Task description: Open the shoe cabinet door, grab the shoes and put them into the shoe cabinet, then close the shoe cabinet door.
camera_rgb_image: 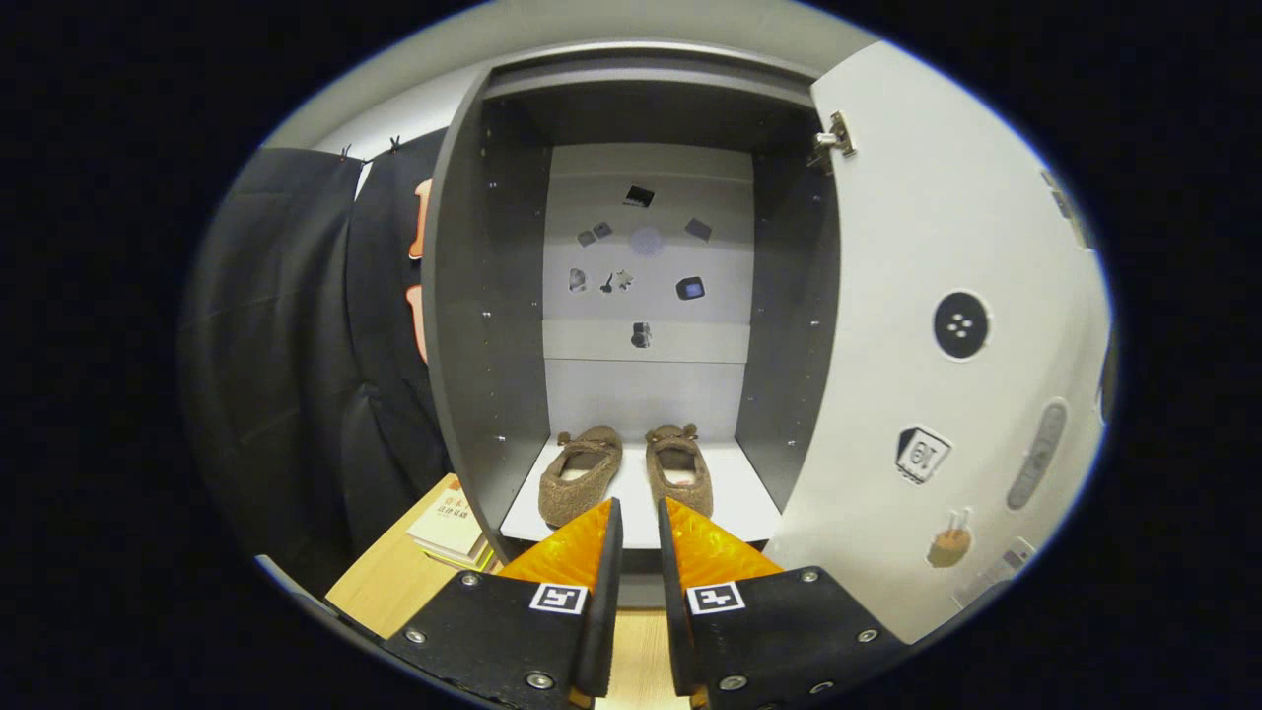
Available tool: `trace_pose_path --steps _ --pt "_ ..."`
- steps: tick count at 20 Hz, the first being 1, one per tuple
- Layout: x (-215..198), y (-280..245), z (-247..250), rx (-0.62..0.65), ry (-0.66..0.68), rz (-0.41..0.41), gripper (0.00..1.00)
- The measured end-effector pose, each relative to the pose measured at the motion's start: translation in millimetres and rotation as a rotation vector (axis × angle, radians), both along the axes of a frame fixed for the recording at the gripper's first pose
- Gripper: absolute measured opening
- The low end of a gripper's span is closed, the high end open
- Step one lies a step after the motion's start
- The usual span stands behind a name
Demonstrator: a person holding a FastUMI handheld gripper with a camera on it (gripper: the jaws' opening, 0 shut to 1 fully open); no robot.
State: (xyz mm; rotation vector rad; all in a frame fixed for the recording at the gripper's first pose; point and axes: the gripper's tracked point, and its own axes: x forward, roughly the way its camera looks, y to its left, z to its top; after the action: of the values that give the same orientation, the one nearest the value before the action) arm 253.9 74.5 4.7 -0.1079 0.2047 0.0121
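The gripper (pixel 639 515) points into the open shoe cabinet (pixel 493 296), its two fingers set to a narrow gap with nothing between them and pressing on nothing. The pair of shoes (pixel 625 471) rests side by side on the cabinet floor (pixel 741 498), toes toward the back panel and heels toward the opening, just ahead of the fingertips; whether the tips touch the heels cannot be determined. The cabinet door (pixel 946 325) stands swung open on the gripper's right, hung from a hinge (pixel 836 138) at its top corner. Judged from this layout, the placing step appears complete and the remaining step is closing the door. Several faults are possible from here. First, the heels lie near the front lip of the floor; a fingertip catching a heel on withdrawal can drag a shoe forward over the lip, where it would block the door or fall out. Second, the door offers a broad flat face; a push applied close to the hinge gives little leverage, and the fingers can slide across the panel rather than swing it. Third, a push with too much force can slam the door and let it rebound ajar. Fourth, a stack of books (pixel 451 528) sits beside the cabinet base on the left, on the wooden surface (pixel 385 592); a wide retreat to that side can knock it.
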Motion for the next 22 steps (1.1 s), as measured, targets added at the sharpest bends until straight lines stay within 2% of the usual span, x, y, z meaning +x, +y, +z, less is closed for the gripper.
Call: trace_pose_path --steps 9,12,19,22 --pt "-114.4 -45.4 22.4 -0.023 -0.054 -0.091 0.25" --pt "-153.9 -66.2 29.6 0.008 -0.076 -0.133 0.25" --pt "-229.2 -136.3 32.0 0.024 -0.095 -0.313 0.25" --pt "-257.2 -149.8 29.5 0.015 -0.096 -0.382 0.25"
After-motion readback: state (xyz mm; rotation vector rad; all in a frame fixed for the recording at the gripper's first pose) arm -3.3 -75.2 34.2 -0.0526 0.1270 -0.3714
